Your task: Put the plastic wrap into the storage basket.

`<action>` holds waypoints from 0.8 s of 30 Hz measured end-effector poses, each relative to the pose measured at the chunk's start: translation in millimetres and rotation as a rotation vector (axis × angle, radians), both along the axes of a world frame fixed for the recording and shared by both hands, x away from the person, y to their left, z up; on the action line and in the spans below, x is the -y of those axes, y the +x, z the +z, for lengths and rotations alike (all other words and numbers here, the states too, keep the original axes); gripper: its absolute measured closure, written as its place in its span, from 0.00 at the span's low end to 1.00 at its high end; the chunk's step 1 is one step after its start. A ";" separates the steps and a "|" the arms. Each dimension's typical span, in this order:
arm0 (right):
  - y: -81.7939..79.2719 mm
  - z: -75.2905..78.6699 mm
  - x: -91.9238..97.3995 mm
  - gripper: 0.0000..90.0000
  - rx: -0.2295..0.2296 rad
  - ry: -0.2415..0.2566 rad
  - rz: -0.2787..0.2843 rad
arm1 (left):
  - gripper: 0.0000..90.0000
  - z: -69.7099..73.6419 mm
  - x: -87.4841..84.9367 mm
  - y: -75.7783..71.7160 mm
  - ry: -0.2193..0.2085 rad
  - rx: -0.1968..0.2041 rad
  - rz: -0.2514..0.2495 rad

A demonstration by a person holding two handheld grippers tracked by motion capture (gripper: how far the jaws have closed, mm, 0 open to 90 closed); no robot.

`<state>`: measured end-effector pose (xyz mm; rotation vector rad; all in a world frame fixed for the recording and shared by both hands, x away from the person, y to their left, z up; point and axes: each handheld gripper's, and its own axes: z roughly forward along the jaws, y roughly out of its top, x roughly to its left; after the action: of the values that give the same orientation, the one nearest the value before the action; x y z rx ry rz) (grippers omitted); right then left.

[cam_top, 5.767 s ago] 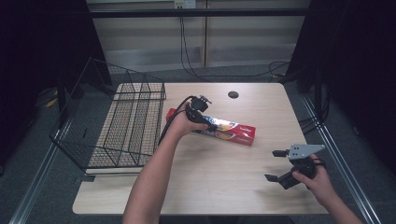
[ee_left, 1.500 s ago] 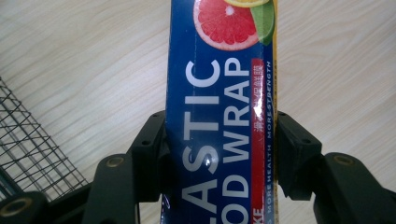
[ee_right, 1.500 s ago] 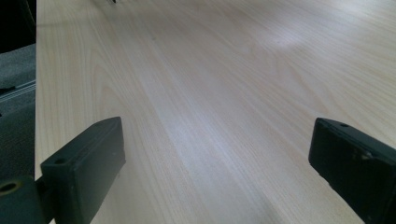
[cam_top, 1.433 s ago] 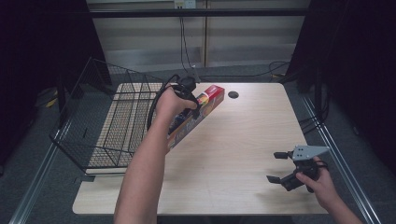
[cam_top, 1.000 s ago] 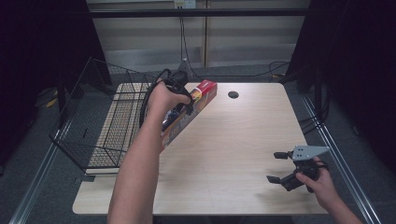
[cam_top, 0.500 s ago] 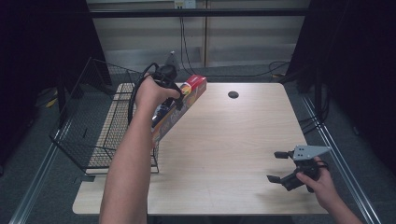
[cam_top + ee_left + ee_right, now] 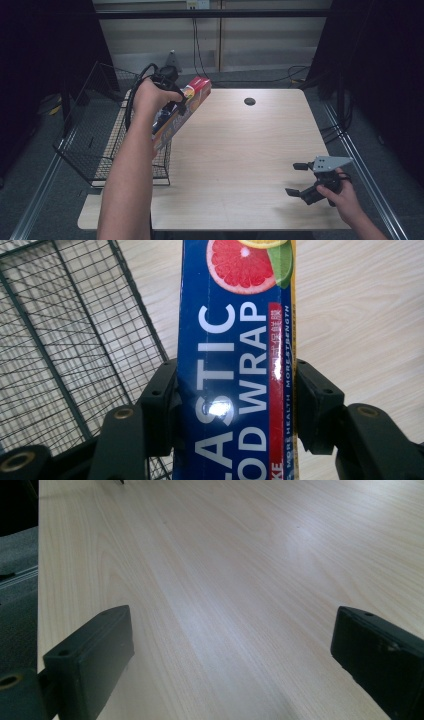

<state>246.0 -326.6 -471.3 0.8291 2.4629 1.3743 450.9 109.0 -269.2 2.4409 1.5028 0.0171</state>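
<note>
1 plastic wrap box [image 7: 235, 365] clamped between left claw [image 7: 235, 405] jaws.

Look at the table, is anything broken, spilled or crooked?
Nothing looks broken or spilled. The one crooked thing is the plastic wrap box: the left gripper clamps it across its width, and it hangs tilted in the air by the wire basket. The right gripper is open and empty over the table.
</note>
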 end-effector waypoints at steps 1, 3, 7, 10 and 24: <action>0.1 0.0 0.1 0.04 0.001 -0.001 -0.002 | 0.50 1.3 -1.3 -0.1 0.000 0.000 -0.001; -0.1 0.0 0.2 0.04 0.003 -0.005 -0.004 | 0.50 3.4 -3.6 -0.5 -0.006 0.002 0.007; 0.2 0.0 0.7 0.04 0.000 -0.004 -0.003 | 0.50 7.2 -9.2 -1.1 -0.009 0.006 0.022; 0.2 -0.4 0.3 0.04 0.006 -0.007 -0.009 | 0.50 9.9 -13.1 -1.6 -0.010 0.015 0.034; 0.5 -2.2 -1.0 0.05 0.001 -0.019 0.003 | 0.50 18.2 -36.9 -4.7 -0.023 0.038 0.092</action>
<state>246.6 -325.6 -473.5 0.8211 2.4737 1.3492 446.2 146.0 -251.0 2.3388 1.5892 0.0634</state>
